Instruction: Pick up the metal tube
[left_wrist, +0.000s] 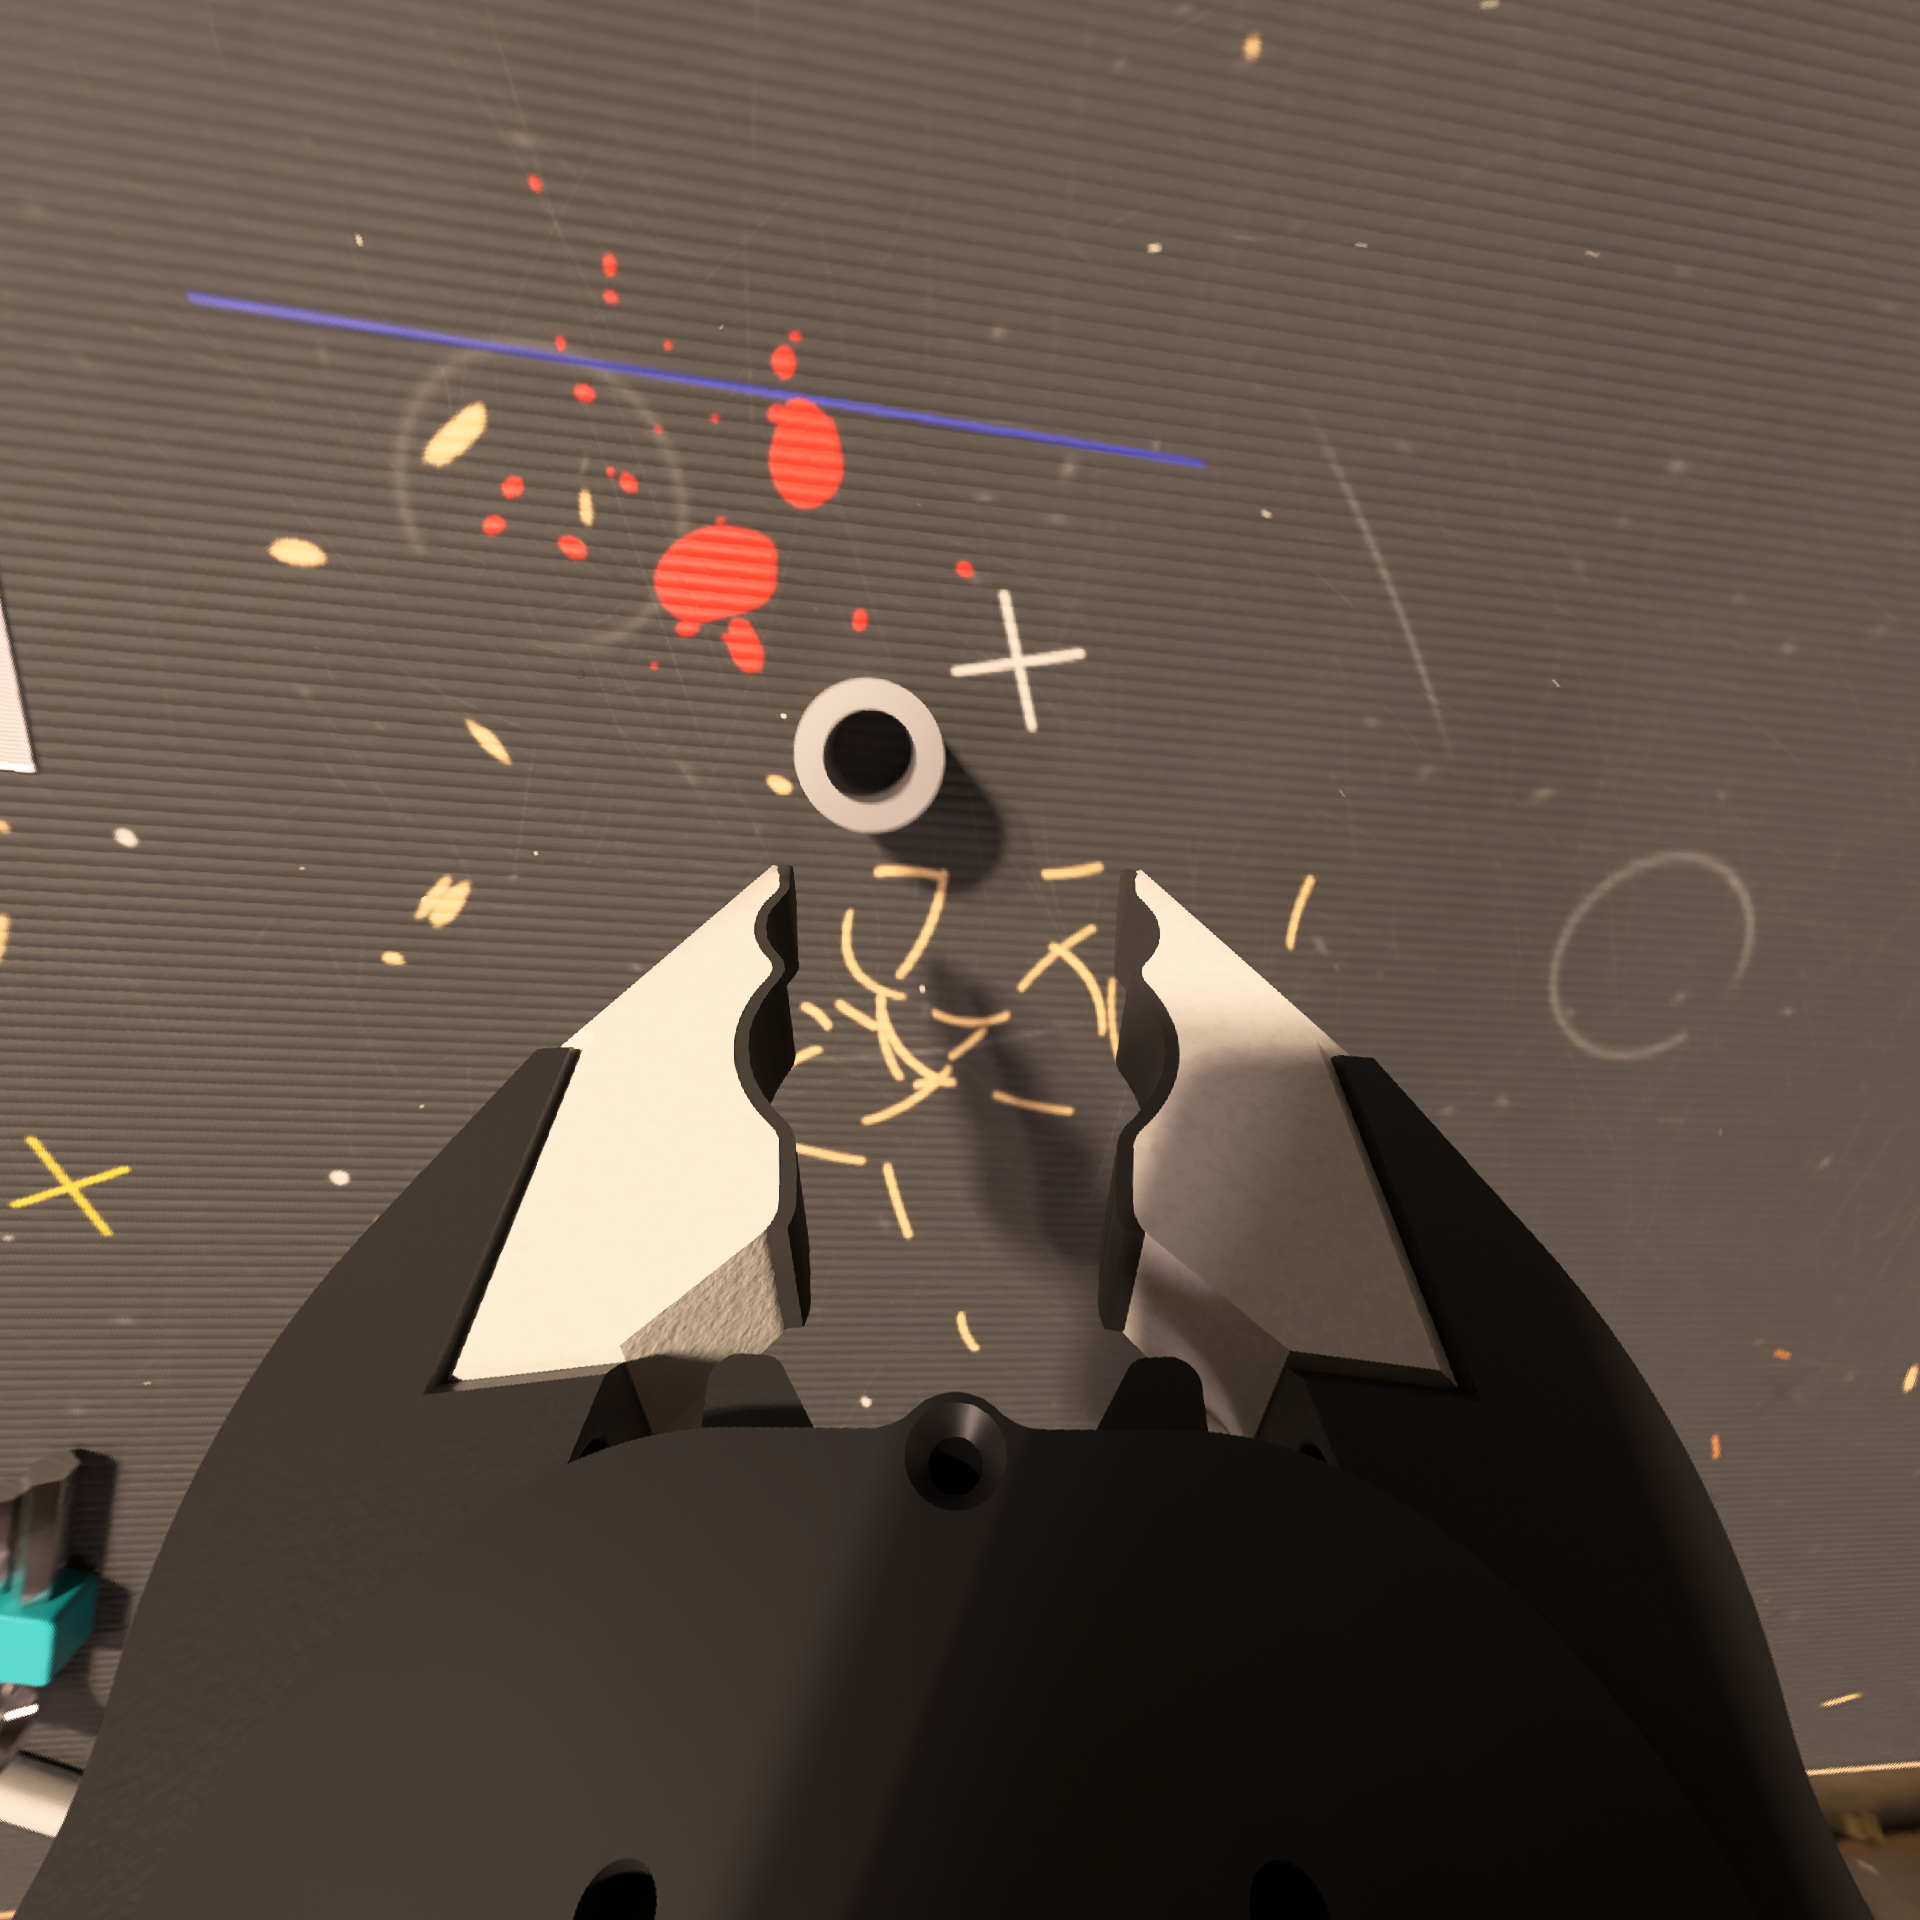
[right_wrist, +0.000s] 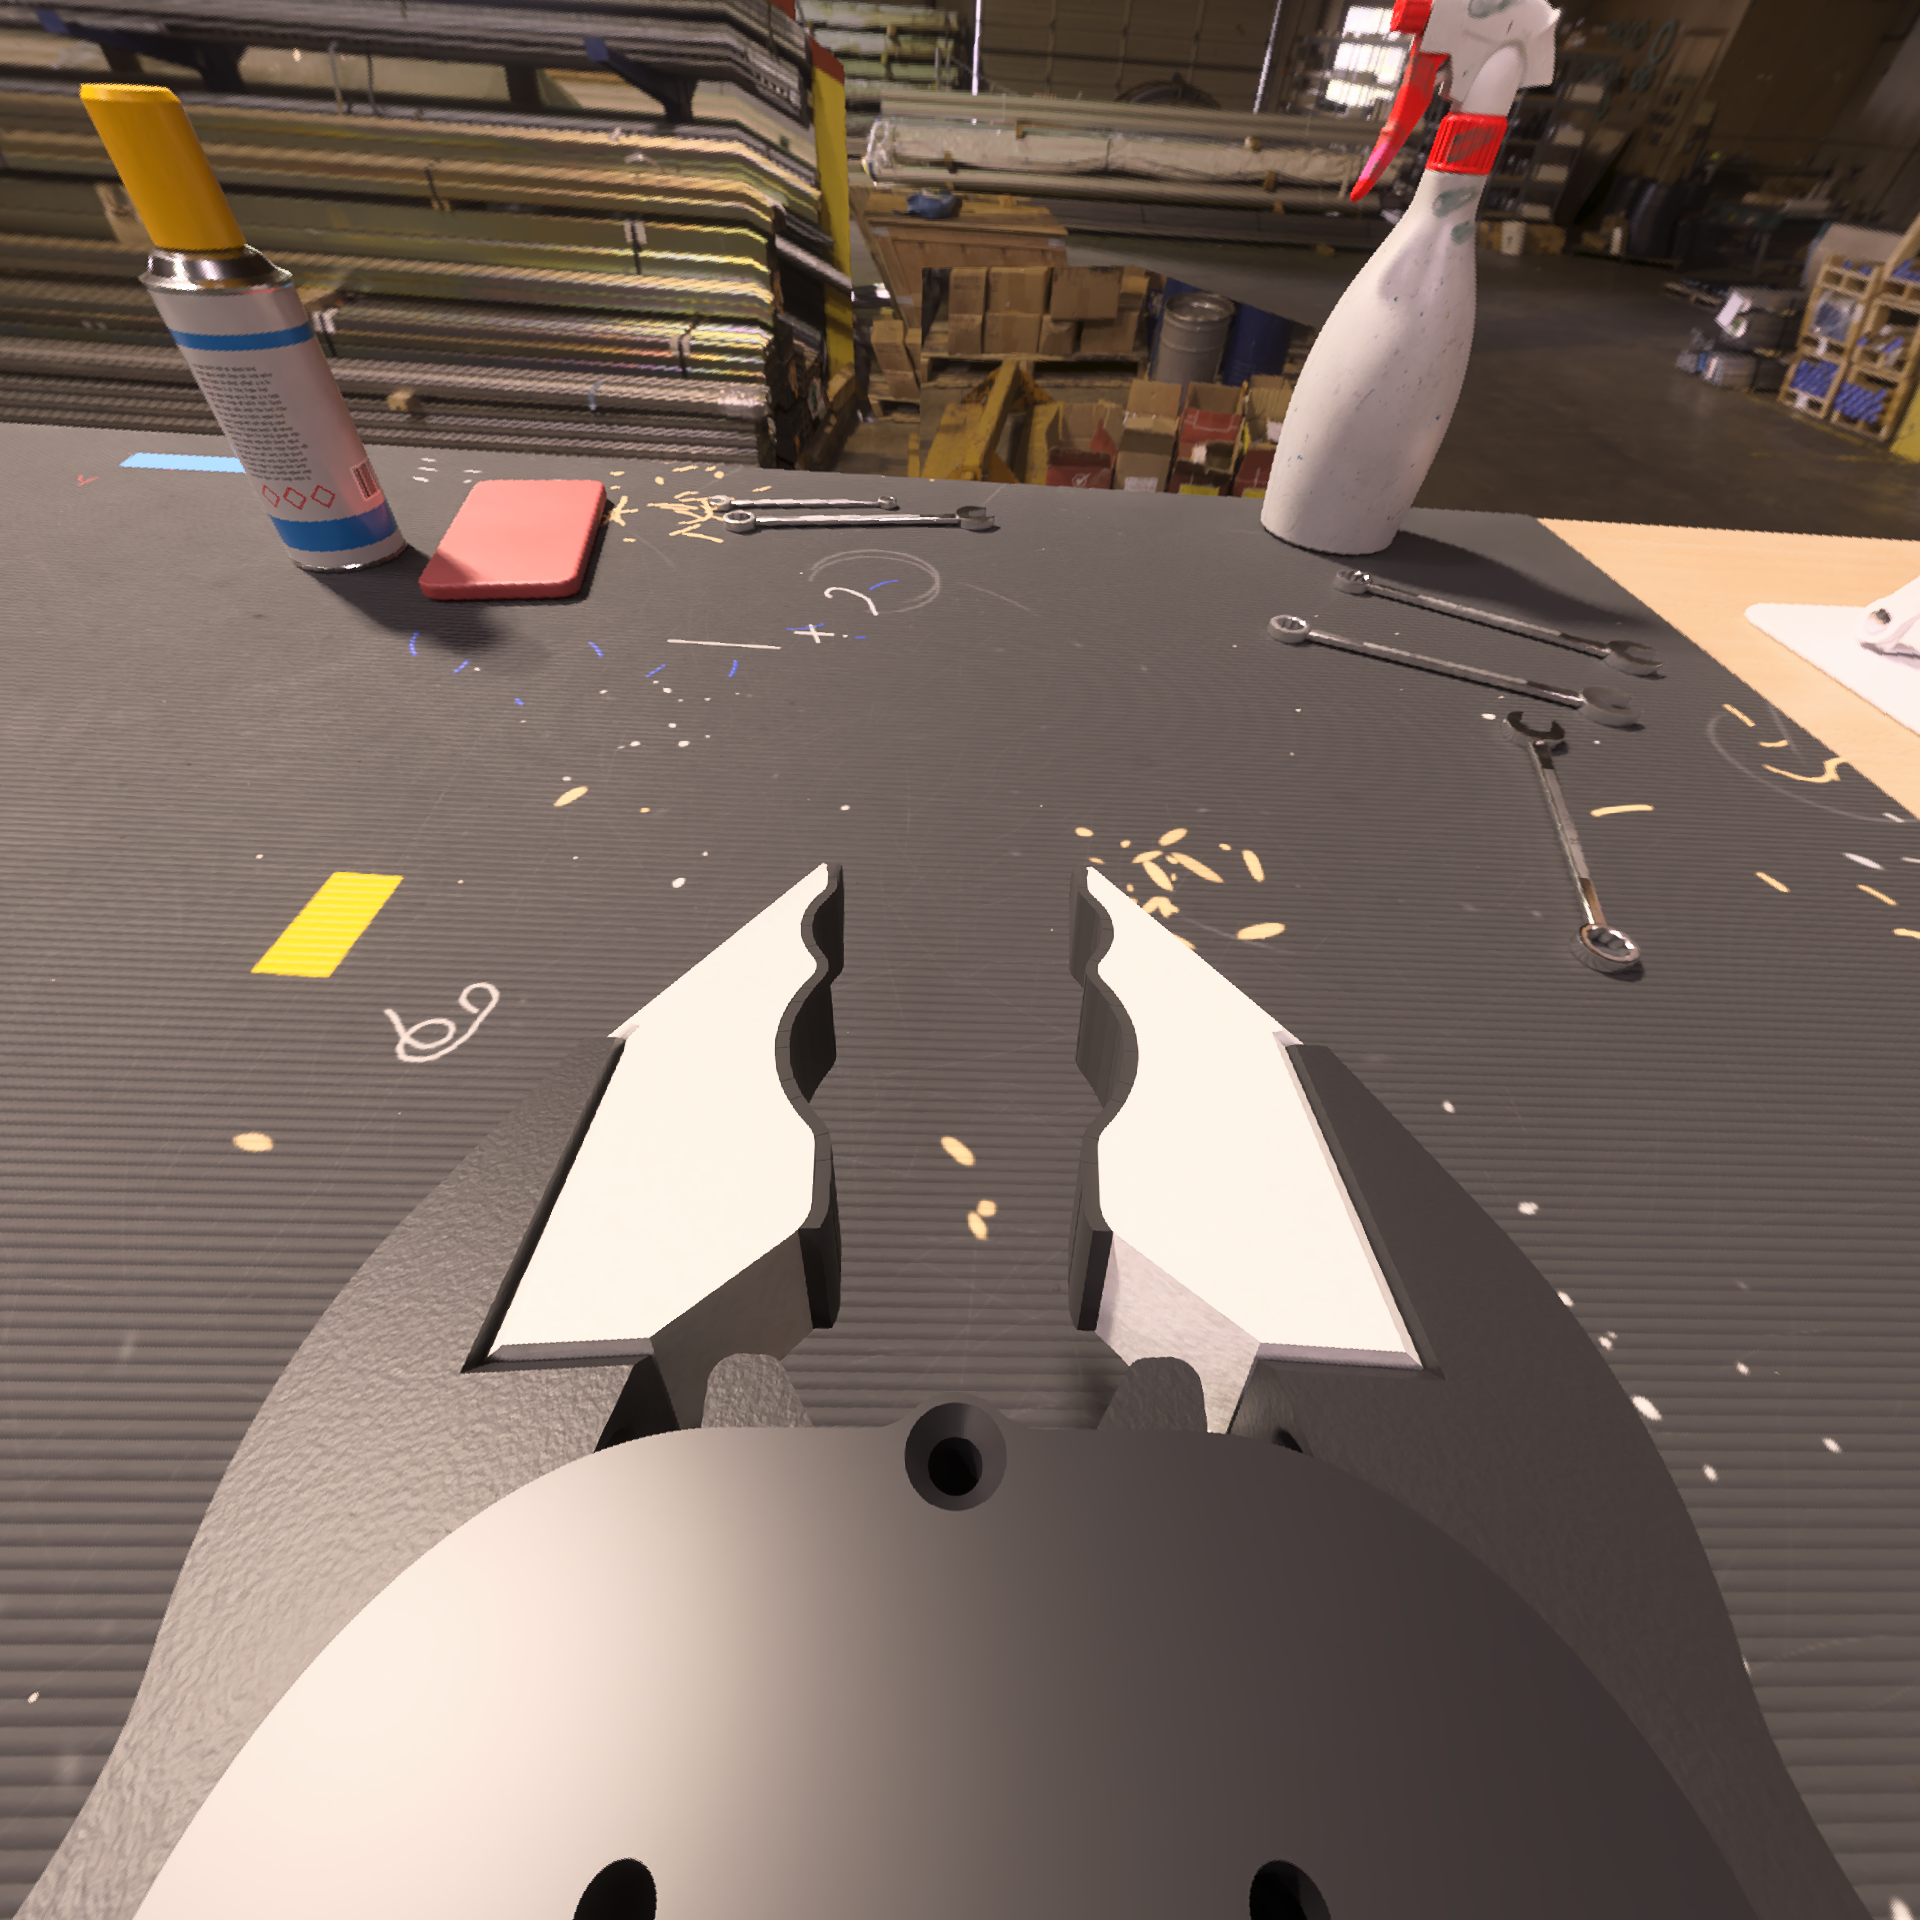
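Note:
The metal tube (left_wrist: 869, 755) is a short grey cylinder with a dark bore. It stands on end on the dark ribbed mat, seen from above in the left wrist view. My left gripper (left_wrist: 956, 883) points down at the mat, open and empty, its fingertips just short of the tube, which lies slightly left of the gap's centre. My right gripper (right_wrist: 956, 883) is open and empty, held low over the mat in the right wrist view. The tube does not show in the right wrist view.
Red paint splatters (left_wrist: 717, 571) and a blue line (left_wrist: 686, 379) mark the mat beyond the tube. A teal block (left_wrist: 42, 1621) sits at the lower left edge. A spray can (right_wrist: 260, 353), red pad (right_wrist: 516, 538), spray bottle (right_wrist: 1392, 343) and several wrenches (right_wrist: 1455, 665) lie far ahead of the right gripper.

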